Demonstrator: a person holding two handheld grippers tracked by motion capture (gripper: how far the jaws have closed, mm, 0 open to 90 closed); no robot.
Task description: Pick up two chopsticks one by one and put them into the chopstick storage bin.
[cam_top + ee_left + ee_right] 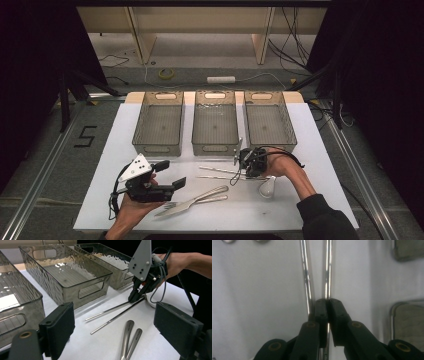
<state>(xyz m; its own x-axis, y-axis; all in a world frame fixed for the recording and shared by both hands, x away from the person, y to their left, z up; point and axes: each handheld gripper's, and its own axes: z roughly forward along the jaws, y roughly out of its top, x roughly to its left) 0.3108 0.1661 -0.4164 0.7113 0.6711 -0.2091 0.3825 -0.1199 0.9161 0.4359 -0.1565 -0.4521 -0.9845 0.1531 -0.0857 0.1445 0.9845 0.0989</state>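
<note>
Pinching one chopstick (328, 270) by its end, right claw (327, 301), left claw (112, 325) spread, chopstick lying crosswise on table.

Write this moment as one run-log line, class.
right gripper: shut on one chopstick | other chopstick: on the table beside it | left gripper: open, empty | three bins: empty | fork, spoon: untouched

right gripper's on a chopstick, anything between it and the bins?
Nothing visible does. The right gripper is shut on one chopstick, with the second chopstick lying close beside it. Only bare white table separates them from the middle bin and right bin just beyond.
</note>
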